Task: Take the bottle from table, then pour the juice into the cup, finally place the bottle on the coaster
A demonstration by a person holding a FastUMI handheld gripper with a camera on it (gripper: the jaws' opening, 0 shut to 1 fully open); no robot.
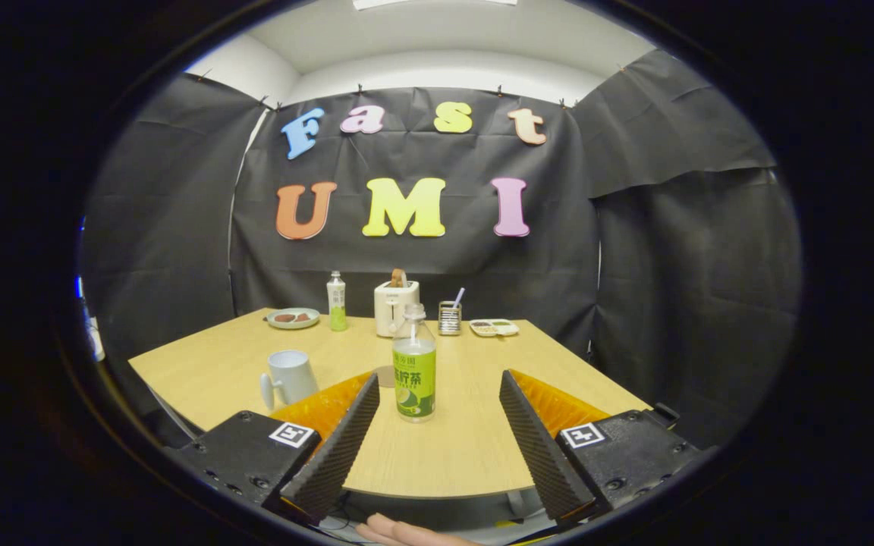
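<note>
While the gripper (438, 387) hangs over the near edge of the table (475, 447), its fingers are spread wide and hold nothing. Bottle (414, 364) stands upright on the table just ahead of the fingers, nearer the left finger than the right, and touches neither.

Progress, judged from the layout: no step is done. Bottle untaken, so the grasp, the pour and the set-down all remain. Cup (287, 377), a pale mug with its handle toward the near left, sits left of the bottle and apart from it. Coaster (385, 376) seems to be the small round disc just behind and left of the bottle, partly hidden by the left finger; not certain.

Writing: bottle carries a green label with pale characters, too small to make out. Square black-and-white markers sit on both gripper blocks.

Far side of table, left to right: plate (293, 318) with something dark on it, second small bottle (337, 302), toaster (396, 306) with a slice standing in it, small holder (450, 318) with a straw-like stick, shallow tray (495, 327). A hand (407, 532) shows below the fingers.
</note>
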